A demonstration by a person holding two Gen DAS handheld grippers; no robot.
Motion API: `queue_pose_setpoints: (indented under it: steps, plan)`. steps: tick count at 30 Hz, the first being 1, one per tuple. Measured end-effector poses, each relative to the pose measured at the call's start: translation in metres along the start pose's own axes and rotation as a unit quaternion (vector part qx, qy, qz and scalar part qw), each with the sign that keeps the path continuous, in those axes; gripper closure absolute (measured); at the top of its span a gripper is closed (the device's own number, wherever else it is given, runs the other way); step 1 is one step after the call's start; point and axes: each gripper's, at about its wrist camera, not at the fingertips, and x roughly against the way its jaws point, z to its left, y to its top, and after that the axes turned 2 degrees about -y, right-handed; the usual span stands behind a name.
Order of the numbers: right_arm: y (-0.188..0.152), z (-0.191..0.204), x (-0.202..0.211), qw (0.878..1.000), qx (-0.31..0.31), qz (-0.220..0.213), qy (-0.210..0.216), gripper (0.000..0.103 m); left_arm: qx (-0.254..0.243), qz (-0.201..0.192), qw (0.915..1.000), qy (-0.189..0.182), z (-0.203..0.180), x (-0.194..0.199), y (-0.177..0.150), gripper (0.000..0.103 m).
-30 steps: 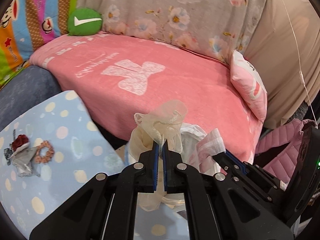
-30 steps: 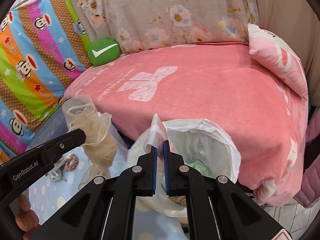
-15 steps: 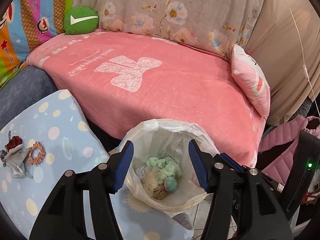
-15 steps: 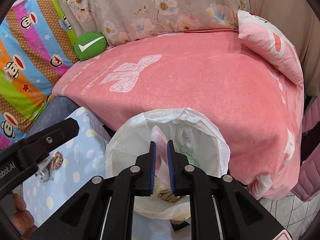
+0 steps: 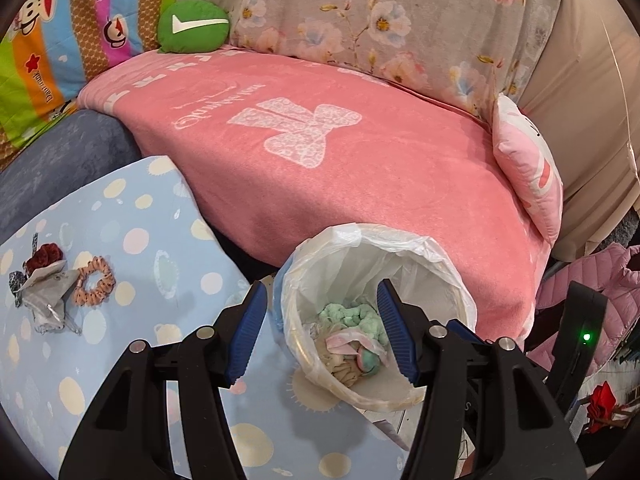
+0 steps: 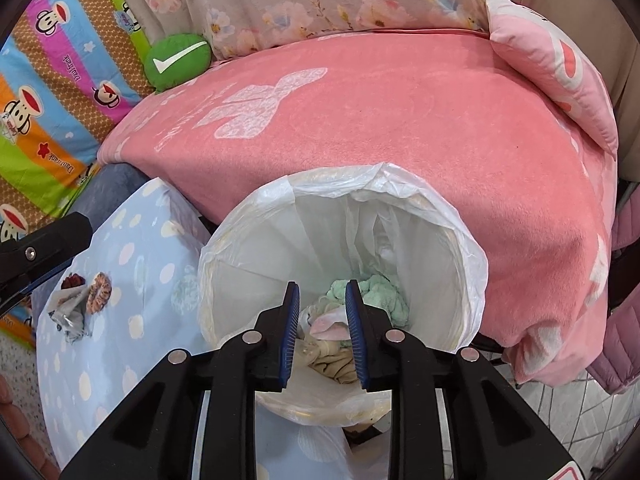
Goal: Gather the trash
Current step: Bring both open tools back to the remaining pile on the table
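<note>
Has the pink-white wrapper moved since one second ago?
Yes. The pink-white wrapper left the right gripper and now lies down inside the trash bin.

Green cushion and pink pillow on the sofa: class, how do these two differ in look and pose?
The green cushion is rounded with a white tick mark; the pink pillow is squarish with a pale print. The green cushion sits at the sofa's far left, against the striped monkey-print fabric; the pink pillow leans at the right end. Both rest on the pink blanket.
</note>
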Motion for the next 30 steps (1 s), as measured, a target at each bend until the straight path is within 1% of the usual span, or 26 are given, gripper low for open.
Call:
queue_pose_setpoints:
  steps: [2,4,6,15,22,27,30]
  plan:
    - [-0.001,0.003,0.002,1.0,0.004,0.0,0.001,0.078,0.004,0.0,1.0,0.003,0.005,0.001,-0.002,0.049]
    - [-0.002,0.007,0.005,1.0,0.007,-0.004,0.0,0.07,0.007,-0.001,1.0,0.007,0.009,0.002,-0.004,0.049]
    - [-0.002,0.012,0.009,1.0,0.011,-0.009,0.001,0.067,0.013,-0.001,0.9999,0.009,0.014,0.004,-0.006,0.049]
    - [-0.006,0.045,0.018,0.999,0.038,-0.012,0.018,0.067,0.034,-0.006,0.9991,0.025,0.045,0.016,-0.015,0.049]
    - [-0.013,0.079,0.022,0.997,0.063,-0.013,0.03,0.067,0.064,-0.008,0.9969,0.045,0.084,0.028,-0.025,0.049]
    - [-0.02,0.109,0.024,0.995,0.089,-0.011,0.04,0.064,0.09,-0.012,0.994,0.06,0.116,0.039,-0.033,0.045]
    - [-0.024,0.129,0.024,0.993,0.104,-0.009,0.048,0.064,0.105,-0.017,0.9915,0.075,0.136,0.047,-0.04,0.041]
